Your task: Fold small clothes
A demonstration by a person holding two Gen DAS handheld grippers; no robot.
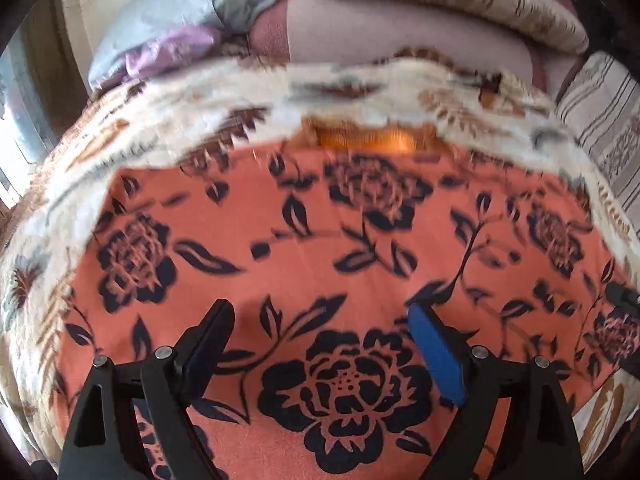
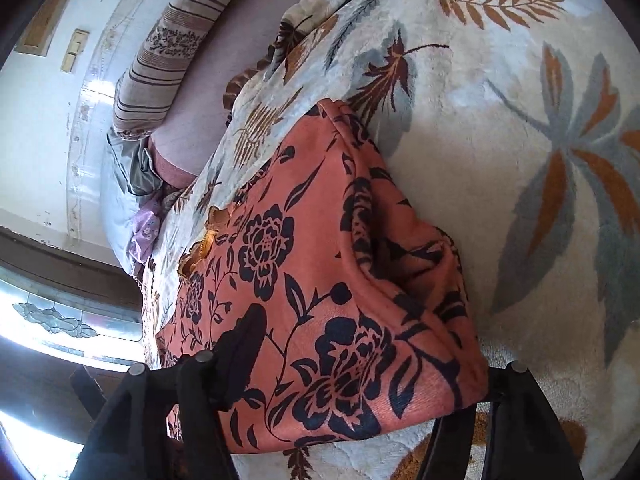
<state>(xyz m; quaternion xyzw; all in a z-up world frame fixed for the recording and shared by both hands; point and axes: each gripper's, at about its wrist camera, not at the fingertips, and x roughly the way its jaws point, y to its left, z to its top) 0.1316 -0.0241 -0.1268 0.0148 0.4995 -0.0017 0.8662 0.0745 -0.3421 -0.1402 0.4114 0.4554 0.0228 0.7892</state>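
A coral garment (image 1: pixel 320 232) with a black flower print lies spread flat on a cream leaf-print blanket (image 1: pixel 360 92). My left gripper (image 1: pixel 324 332) hovers just above its near part, open, with only flat cloth under the gap. In the right wrist view the same garment (image 2: pixel 320 260) has its right side raised in a thick fold. My right gripper (image 2: pixel 360 364) straddles the near corner with its jaws wide apart. Its left finger (image 2: pixel 240 344) lies on top of the cloth. The cloth's edge hides the tip of the other finger.
The blanket (image 2: pixel 520 160) covers a bed with a pink sheet (image 1: pixel 400 32). Striped pillows (image 1: pixel 440 0) and a grey and lilac bundle of bedding (image 1: pixel 168 28) lie at the head. A wall and a bright window (image 2: pixel 60 320) border the bed's far side.
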